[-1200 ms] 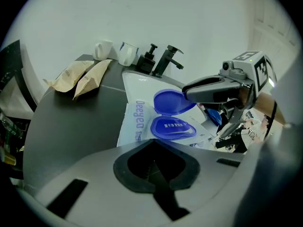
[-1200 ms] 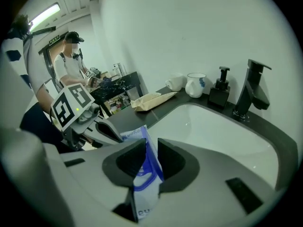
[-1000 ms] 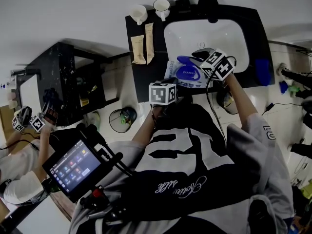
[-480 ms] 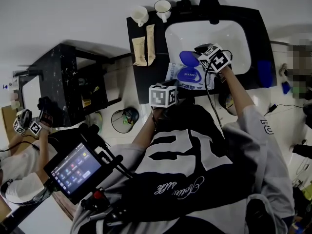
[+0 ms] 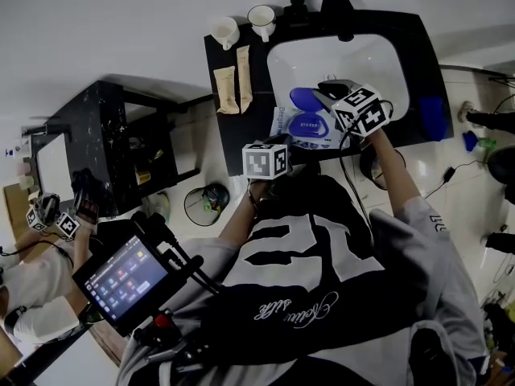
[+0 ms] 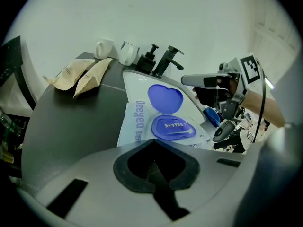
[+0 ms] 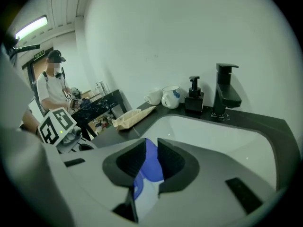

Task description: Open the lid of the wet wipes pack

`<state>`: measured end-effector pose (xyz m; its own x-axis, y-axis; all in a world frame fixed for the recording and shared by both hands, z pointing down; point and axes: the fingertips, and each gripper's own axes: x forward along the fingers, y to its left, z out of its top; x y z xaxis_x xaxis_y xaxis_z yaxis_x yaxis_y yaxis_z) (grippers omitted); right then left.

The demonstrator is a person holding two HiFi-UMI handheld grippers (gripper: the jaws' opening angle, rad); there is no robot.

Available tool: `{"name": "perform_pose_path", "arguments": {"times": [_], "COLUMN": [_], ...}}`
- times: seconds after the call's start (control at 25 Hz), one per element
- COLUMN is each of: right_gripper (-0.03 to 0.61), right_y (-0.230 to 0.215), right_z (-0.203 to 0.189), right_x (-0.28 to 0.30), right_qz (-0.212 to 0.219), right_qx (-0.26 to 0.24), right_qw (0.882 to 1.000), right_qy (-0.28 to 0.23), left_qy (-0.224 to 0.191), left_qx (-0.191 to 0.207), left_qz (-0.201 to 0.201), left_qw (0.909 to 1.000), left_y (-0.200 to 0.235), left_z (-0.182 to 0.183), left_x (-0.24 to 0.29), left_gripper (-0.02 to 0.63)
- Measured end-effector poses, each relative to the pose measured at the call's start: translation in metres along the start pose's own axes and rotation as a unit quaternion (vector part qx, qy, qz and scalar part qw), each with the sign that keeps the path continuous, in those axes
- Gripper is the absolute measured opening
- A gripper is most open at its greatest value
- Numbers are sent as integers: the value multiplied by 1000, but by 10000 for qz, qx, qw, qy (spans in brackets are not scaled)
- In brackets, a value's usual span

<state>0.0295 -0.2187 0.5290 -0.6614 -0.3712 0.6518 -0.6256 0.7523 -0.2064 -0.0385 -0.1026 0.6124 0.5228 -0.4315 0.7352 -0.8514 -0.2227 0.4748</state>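
The wet wipes pack (image 5: 283,124) (image 6: 135,124) lies flat on the black counter (image 5: 233,131), at the sink's left rim. Its blue lid (image 5: 302,98) (image 6: 164,98) stands flipped up behind the blue oval ring of the opening (image 6: 173,127). My right gripper (image 5: 320,95) (image 6: 185,82) reaches in from the right. In the right gripper view the lid (image 7: 151,167) fills the gap between the pads, gripped. My left gripper (image 5: 278,141) (image 6: 154,162) sits at the pack's near edge with its jaws closed on it; the pinched edge is hidden.
The white sink basin (image 5: 338,55) (image 7: 213,141) lies right behind the pack, with a black faucet (image 7: 225,91) and soap pump (image 7: 194,100) at its back. Two cups (image 5: 225,26) and two tan packets (image 5: 228,79) occupy the counter's left. Another person (image 7: 52,86) works at a dark cabinet (image 5: 113,135).
The right gripper swung the blue lid up and back off the pack, so it now stands open, then drew slightly right. The left gripper kept still.
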Motion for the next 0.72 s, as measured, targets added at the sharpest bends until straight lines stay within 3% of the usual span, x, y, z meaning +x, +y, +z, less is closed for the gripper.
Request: {"name": "perform_pose_path", "arguments": {"times": [0.32,0.6,0.72], "right_gripper": [72,70,0], "right_y": [43,65,65], "right_z": [-17,-30,-31], "right_x": [-38,-39,-37], "right_qz": [-121,-332,-606], "right_qx": [850,1503,1602], "right_qw": [9936,9813,9754], "right_qy": [-731,-1158,-1387], "left_qy": [-78,-588,-867], "left_qx": [76,206,350], "left_qz": [33,-131,-180], "left_qw": [9999,9980,9955], "left_y": [-1,-11,-15], "left_z": [0,26,41], "left_x": [-8,-22,-29], "left_gripper": [-2,-2,-2]}}
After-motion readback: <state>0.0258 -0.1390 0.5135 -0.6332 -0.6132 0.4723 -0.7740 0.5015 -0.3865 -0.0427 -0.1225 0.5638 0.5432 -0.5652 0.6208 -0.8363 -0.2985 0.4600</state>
